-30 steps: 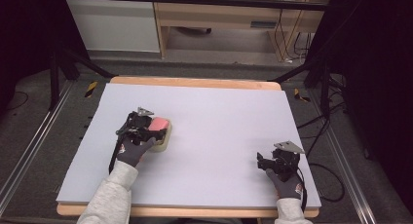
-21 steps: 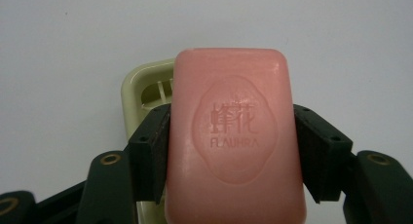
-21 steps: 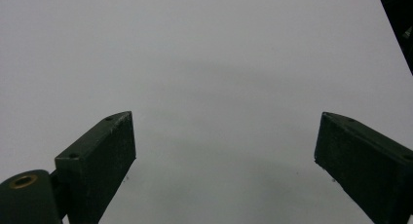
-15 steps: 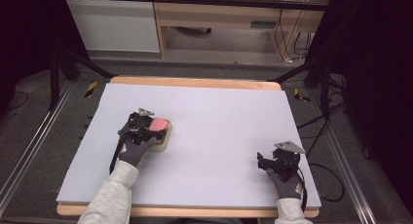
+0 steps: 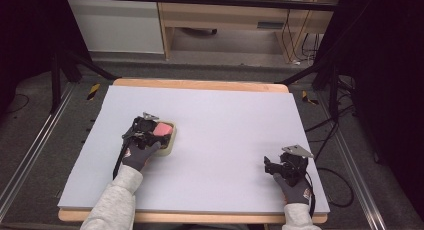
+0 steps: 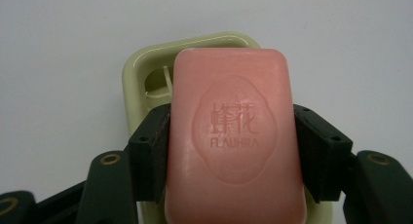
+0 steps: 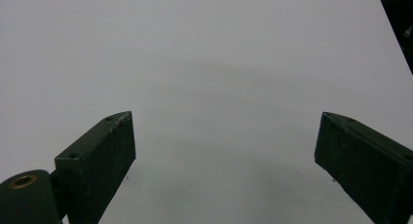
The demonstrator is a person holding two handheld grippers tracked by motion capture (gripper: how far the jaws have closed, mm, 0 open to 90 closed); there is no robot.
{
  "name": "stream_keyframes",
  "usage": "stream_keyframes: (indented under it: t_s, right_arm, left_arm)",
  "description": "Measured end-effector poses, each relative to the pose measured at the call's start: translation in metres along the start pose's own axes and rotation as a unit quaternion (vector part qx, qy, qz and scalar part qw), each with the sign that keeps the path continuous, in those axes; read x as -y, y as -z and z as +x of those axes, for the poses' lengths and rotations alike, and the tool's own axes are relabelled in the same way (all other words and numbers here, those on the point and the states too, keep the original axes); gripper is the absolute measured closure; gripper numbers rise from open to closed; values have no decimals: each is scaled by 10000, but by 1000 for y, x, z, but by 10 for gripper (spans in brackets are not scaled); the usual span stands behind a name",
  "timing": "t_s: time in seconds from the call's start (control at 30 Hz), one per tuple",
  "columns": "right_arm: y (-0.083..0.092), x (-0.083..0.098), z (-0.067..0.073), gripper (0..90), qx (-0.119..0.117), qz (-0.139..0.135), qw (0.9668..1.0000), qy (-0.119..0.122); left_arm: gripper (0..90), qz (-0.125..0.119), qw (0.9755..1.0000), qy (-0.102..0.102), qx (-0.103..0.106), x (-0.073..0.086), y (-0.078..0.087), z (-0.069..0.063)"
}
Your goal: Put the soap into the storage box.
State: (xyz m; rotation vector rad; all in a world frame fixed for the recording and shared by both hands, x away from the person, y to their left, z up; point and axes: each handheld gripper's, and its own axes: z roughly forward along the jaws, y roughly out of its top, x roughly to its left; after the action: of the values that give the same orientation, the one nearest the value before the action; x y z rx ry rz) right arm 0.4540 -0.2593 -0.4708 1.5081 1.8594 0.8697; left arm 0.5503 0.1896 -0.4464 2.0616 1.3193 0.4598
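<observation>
Directly above the pale soap dish (image 6: 141,68), the left gripper (image 6: 234,151) clamps the pink soap bar (image 6: 234,131) across its short sides, long axis aligned with the dish. The right gripper (image 7: 224,151) rests wide open on the worktop (image 5: 225,120), well apart.

Your left hand-held gripper (image 6: 233,136) has its two black jaws pressed against the long sides of a pink rectangular soap bar (image 6: 233,136), in the centre and lower half of the frame. You can read "FLAUHRA" embossed under Chinese characters inside an oval. Beneath it, a pale green plastic soap dish (image 6: 141,75) peeks out at the upper left, resting on the white desk (image 6: 58,63).
</observation>
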Motion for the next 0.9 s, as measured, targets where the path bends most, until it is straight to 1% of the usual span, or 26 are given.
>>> stream_keyframes:
  t_s: [0.2, 0.3, 0.37, 0.4, 0.67, 0.77, 0.9]
  right_arm:
    - [0, 0, 0, 82, 3, -4, 10000, 23]
    - [0, 0, 0, 81, 7, -3, 10000, -3]
    - [0, 0, 0, 82, 4, -4, 10000, 24]
    - [0, 0, 1, 81, 7, 2, 10000, -8]
    - [0, 0, 1, 80, 5, 4, 10000, -16]
    - [0, 0, 1, 79, 4, 5, 10000, -16]
    - [0, 0, 1, 79, 4, 11, 10000, -3]
  left_arm:
    - [372, 52, 9999, -44, -79, 1, -2, 0]
    - [371, 49, 9999, -34, -101, 1, -2, 0]
    - [371, 54, 9999, -33, -106, 2, -3, 0]
    - [372, 44, 9999, -21, -114, 2, -3, 0]
    - [371, 41, 9999, -8, -123, 2, -4, 0]
    - [371, 61, 9999, 28, -94, 2, -4, 0]
    - [370, 55, 9999, 20, -87, 2, -4, 0]
